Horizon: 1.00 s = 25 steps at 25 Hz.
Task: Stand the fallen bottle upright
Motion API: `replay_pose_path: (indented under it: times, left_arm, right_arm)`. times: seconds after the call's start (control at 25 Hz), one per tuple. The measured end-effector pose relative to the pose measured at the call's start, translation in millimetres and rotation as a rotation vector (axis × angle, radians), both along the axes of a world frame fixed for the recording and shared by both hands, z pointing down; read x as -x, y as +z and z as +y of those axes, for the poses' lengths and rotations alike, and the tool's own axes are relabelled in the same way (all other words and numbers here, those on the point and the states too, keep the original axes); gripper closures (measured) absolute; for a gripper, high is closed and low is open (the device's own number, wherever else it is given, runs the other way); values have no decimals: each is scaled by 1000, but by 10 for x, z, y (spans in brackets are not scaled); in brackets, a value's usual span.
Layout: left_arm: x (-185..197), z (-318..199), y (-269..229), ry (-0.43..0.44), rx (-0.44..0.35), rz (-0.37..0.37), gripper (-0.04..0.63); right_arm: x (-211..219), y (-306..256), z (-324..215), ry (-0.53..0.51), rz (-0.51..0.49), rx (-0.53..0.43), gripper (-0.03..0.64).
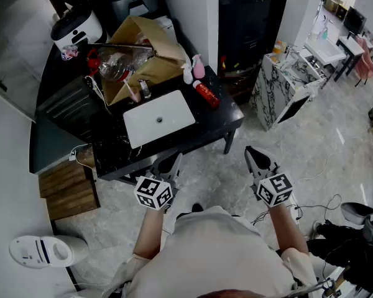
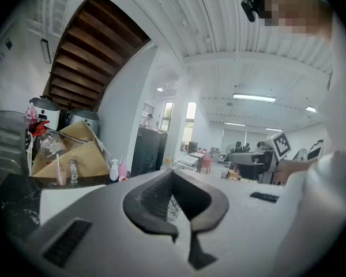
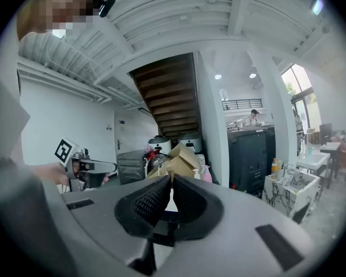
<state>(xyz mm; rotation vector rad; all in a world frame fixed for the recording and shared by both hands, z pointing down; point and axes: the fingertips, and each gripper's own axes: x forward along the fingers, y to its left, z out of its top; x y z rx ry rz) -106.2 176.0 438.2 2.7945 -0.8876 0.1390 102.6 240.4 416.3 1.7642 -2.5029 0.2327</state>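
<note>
Head view is showing the red bottle (image 1: 206,94) lying on its side toward the far right of the black table (image 1: 230,120), just beside an upright pink bottle (image 1: 199,67) and a white bottle (image 1: 188,73). A careless reach is likely risking two things: toppling those neighbours, or rolling the red bottle off the table's right edge close by. A white basin (image 1: 158,118) is sitting to its left, with a cardboard box (image 1: 143,48) farther back. Open floor is separating the table's near edge from both grippers. The left gripper (image 1: 173,160) is holding its jaws slightly apart and empty, and the right gripper (image 1: 251,150) is holding its jaws closed on nothing.
</note>
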Motion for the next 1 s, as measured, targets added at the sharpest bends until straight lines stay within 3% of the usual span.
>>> replay_pose_path:
  times: [1.0]
  left_arm:
    - [-29, -41, 84, 30, 24, -8, 588]
  right_arm:
    - [29, 59, -62, 35, -24, 27, 577]
